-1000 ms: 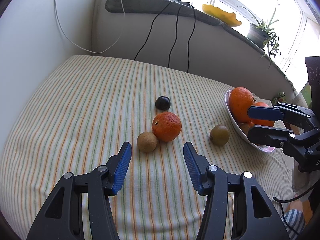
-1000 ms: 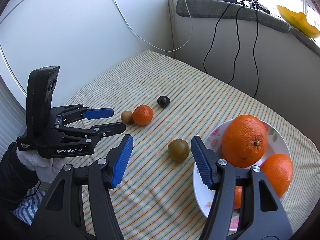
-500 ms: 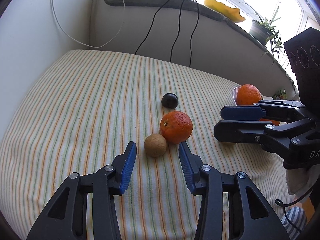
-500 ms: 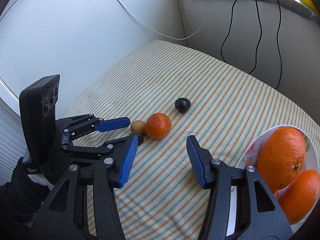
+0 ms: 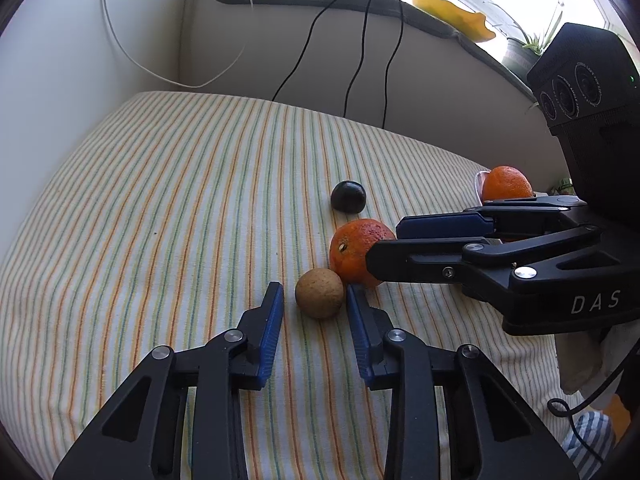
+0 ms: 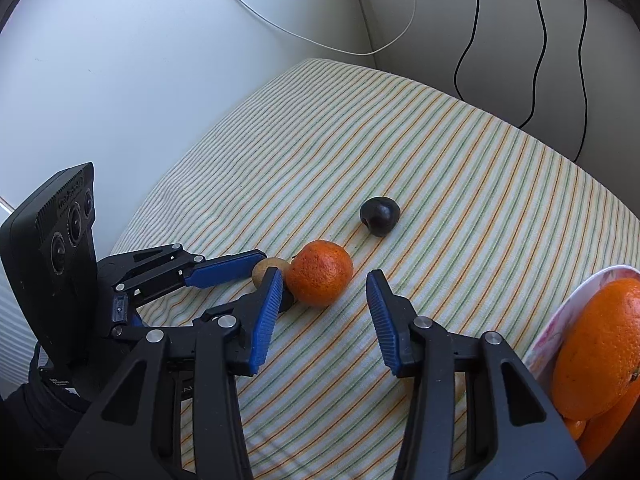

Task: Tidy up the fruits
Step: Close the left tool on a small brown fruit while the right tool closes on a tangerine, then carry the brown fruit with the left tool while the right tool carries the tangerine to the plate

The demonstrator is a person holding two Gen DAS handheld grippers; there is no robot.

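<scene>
A small brown round fruit (image 5: 319, 293) lies on the striped cloth, touching a mandarin (image 5: 359, 251) behind it. My left gripper (image 5: 316, 294) is open, its tips on either side of the brown fruit. My right gripper (image 6: 322, 283) is open, its tips beside the mandarin (image 6: 319, 272); in the left wrist view it (image 5: 386, 243) reaches in from the right. A dark plum (image 5: 348, 196) lies further back, also seen in the right wrist view (image 6: 379, 215). A white bowl (image 6: 548, 328) at the right holds oranges (image 6: 596, 344).
The table is covered by a striped cloth (image 5: 168, 208) and stands in a corner between white walls. Black and white cables (image 5: 360, 52) hang down the back wall. A sill with a yellow dish (image 5: 452, 16) and a plant runs above.
Both grippers moved forward and down toward the fruit. The left tips now flank the brown fruit. The right gripper swung left from the bowl to the mandarin.
</scene>
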